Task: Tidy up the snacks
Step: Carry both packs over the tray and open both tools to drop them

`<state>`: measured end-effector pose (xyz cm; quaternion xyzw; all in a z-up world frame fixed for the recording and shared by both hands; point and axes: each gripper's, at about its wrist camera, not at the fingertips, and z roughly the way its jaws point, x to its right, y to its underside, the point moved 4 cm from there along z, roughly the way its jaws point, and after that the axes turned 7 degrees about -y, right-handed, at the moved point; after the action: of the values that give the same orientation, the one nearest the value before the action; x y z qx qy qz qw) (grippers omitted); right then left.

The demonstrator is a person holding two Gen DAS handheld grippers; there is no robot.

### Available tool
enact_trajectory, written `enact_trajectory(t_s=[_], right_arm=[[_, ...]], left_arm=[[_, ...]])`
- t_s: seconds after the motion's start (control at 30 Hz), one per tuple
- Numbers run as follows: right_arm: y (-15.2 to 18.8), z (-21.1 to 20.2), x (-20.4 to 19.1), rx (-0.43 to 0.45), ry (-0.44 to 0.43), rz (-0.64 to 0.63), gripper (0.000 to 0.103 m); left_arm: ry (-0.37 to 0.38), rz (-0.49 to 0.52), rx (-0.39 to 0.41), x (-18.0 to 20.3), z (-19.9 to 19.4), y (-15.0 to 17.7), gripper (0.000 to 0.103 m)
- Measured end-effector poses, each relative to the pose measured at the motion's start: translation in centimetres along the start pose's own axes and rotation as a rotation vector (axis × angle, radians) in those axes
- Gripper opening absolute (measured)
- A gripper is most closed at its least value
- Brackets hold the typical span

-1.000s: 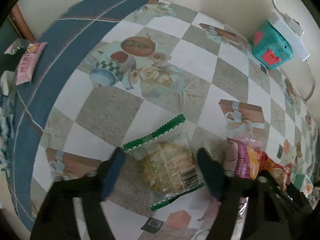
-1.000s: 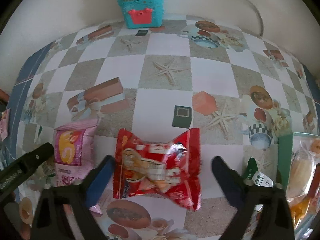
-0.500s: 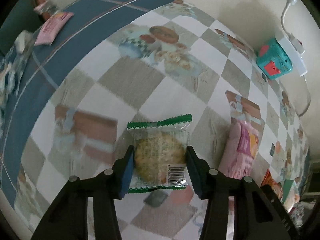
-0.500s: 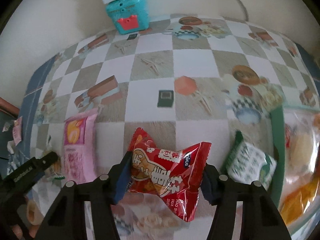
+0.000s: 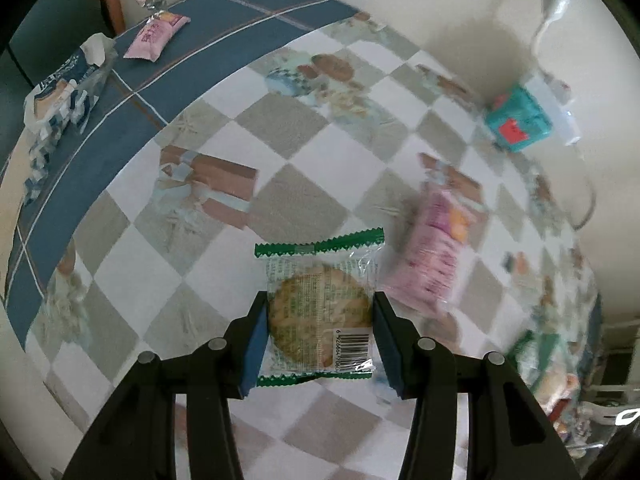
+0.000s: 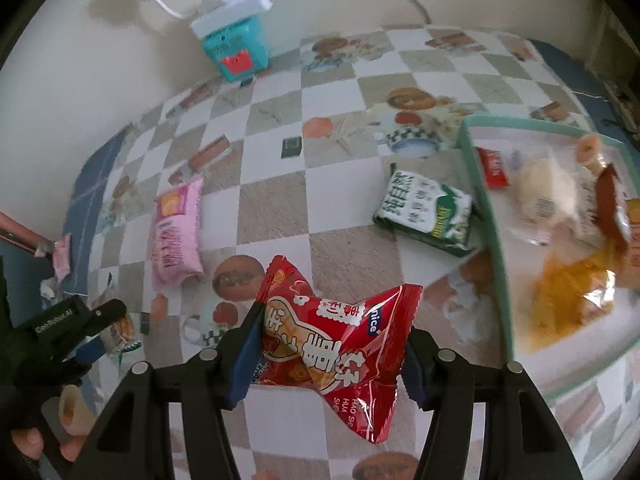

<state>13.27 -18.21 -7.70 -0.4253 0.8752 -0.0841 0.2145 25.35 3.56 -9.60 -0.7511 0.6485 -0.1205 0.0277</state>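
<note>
On the table (image 6: 280,208), a tray (image 6: 486,216) sits at the right with several snack packets (image 6: 560,200) in it, and a milk carton (image 6: 424,212) lies just outside its left wall. Further left lies a wafer packet (image 6: 176,236), and behind them, against the wall, stands a small toy box (image 6: 234,46) with a power strip (image 6: 236,4) on top. At the table's far left edge lie a tissue pack (image 5: 64,96) and, just behind it, another small packet (image 5: 156,36).
</note>
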Motion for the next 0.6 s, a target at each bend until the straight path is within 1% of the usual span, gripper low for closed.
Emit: enact_trajectory(t_s=[0.2, 0.33, 0.47, 0.6], right_arm=[[-0.8, -3.9, 0.9, 0.083, -0.013, 0.009, 0.063], [-1.4, -5.4, 2.2, 0.118, -0.029, 0.029, 0.063], [-2.1, -6.7, 4.0, 0.139, -0.057, 0.067, 0.063], [-2.9, -7.9, 6.3, 0.169, -0.041, 0.114, 0.063]], left_arm=[[0.049, 0.033, 0.059, 3.7, -4.1, 2.5, 0.051], [0.088, 0.053, 0.099, 5.1, -6.9, 3.5, 0.051], [0.085, 0.062, 0.144, 7.1, -8.4, 4.4, 0.051], [0.098, 0.106, 0.176, 9.3, -9.5, 5.2, 0.051]])
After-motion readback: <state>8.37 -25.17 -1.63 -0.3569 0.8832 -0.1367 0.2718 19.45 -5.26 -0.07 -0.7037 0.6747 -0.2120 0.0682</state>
